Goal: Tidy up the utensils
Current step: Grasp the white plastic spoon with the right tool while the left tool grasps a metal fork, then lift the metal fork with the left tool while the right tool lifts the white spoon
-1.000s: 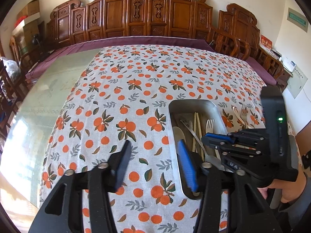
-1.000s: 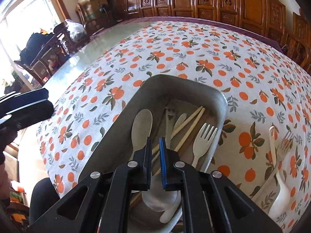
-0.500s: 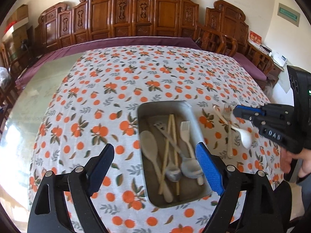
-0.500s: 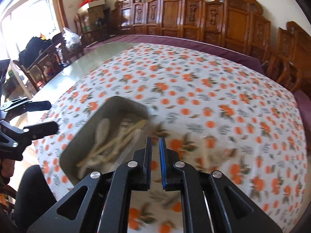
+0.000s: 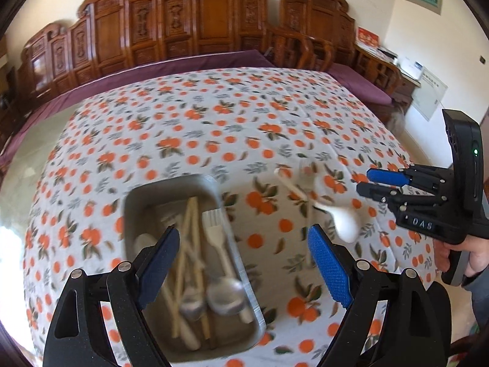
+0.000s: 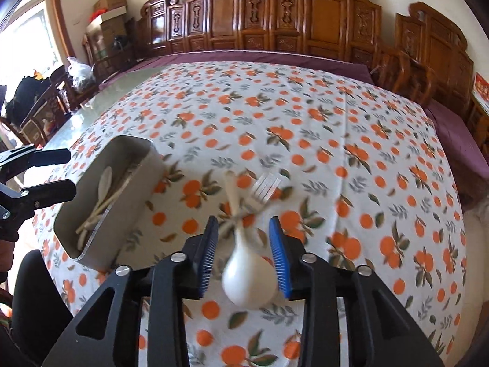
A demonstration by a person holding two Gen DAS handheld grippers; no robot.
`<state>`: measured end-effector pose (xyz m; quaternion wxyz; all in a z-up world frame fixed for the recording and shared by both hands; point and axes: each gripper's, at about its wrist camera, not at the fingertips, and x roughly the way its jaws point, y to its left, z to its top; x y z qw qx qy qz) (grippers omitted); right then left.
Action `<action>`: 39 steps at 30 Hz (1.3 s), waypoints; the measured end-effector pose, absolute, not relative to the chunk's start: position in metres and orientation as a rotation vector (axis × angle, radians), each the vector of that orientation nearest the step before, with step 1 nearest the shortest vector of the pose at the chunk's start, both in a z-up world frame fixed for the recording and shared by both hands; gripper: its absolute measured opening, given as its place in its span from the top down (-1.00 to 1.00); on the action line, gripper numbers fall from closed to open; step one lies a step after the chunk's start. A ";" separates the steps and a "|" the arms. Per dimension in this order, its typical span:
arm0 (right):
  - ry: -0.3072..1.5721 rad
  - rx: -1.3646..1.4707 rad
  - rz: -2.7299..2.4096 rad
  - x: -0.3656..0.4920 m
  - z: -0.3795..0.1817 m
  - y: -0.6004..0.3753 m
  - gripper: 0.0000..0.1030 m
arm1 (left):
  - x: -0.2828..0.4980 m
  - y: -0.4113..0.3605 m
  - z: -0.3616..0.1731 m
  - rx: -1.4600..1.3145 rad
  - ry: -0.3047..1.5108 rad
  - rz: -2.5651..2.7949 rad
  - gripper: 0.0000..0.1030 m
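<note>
1. Left wrist view: the left gripper [image 5: 243, 263] is hovering with its fingers released and spread wide, nothing between them, above the metal tray [image 5: 134, 202] on the desk [image 5: 214, 116]. The tray is already holding chopsticks [image 5: 186, 244], a pale fork [image 5: 218, 241] and spoons, so it is likely the collecting place. The white spoon [image 5: 343, 221] and clear fork [image 5: 305, 180] are lying on the cloth beside it, not yet sorted.

2. Right wrist view: the right gripper [image 6: 244, 250] has just been opening; its fingers are straddling the white spoon's [image 6: 249, 273] bowl without pressing it, probably lining up a pick. The clear fork [image 6: 264, 188] is crossing the spoon's handle.
</note>
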<state>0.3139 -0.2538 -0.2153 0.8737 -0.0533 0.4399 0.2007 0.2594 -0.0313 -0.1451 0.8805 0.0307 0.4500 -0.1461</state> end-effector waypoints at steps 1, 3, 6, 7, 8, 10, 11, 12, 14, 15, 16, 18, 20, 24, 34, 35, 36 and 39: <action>0.923 -0.109 0.415 0.314 -0.218 -0.259 0.20 | 0.263 -0.039 -0.148 0.068 0.941 -0.317 -0.59; 0.931 -0.101 0.405 0.314 -0.224 -0.267 0.17 | 0.269 -0.051 -0.153 0.067 0.947 -0.346 -0.59; 0.950 -0.081 0.395 0.314 -0.235 -0.277 0.17 | 0.278 -0.067 -0.163 0.070 0.970 -0.371 -0.46; 0.956 -0.080 0.389 0.314 -0.239 -0.280 0.17 | 0.283 -0.074 -0.169 0.068 0.986 -0.384 -0.37; 0.959 -0.077 0.386 0.314 -0.241 -0.282 0.17 | 0.287 -0.079 -0.173 0.065 0.999 -0.393 -0.34; 0.967 -0.068 0.383 0.314 -0.248 -0.287 0.17 | 0.293 -0.088 -0.180 0.065 1.016 -0.409 -0.20; 0.971 -0.065 0.380 0.315 -0.251 -0.289 0.17 | 0.297 -0.093 -0.186 0.069 1.030 -0.416 -0.16; 0.973 -0.063 0.377 0.315 -0.253 -0.290 0.17 | 0.300 -0.097 -0.190 0.070 1.040 -0.421 -0.07; 0.977 -0.056 0.376 0.316 -0.258 -0.293 0.17 | 0.308 -0.107 -0.203 0.059 1.082 -0.440 0.12; 0.977 -0.053 0.378 0.315 -0.259 -0.294 0.17 | 0.310 -0.109 -0.207 0.056 1.094 -0.446 0.21; 0.977 -0.048 0.380 0.315 -0.260 -0.296 0.17 | 0.312 -0.113 -0.211 0.057 1.105 -0.447 0.29; 0.978 -0.040 0.379 0.315 -0.261 -0.300 0.17 | 0.317 -0.122 -0.220 0.071 1.121 -0.451 0.35; 0.979 -0.030 0.380 0.316 -0.261 -0.303 0.17 | 0.322 -0.128 -0.226 0.076 1.137 -0.451 0.40; 0.980 -0.026 0.379 0.318 -0.263 -0.306 0.17 | 0.332 -0.138 -0.239 0.097 1.164 -0.441 0.58; 0.981 -0.043 0.401 0.319 -0.262 -0.290 0.17 | 0.330 -0.131 -0.241 0.096 1.183 -0.442 0.88; 0.983 -0.043 0.408 0.319 -0.263 -0.287 0.17 | 0.328 -0.129 -0.238 0.092 1.179 -0.443 0.88; 0.984 -0.045 0.412 0.320 -0.264 -0.285 0.17 | 0.326 -0.127 -0.235 0.088 1.174 -0.442 0.88; 0.989 -0.055 0.427 0.325 -0.266 -0.273 0.17 | 0.318 -0.117 -0.224 0.080 1.149 -0.438 0.88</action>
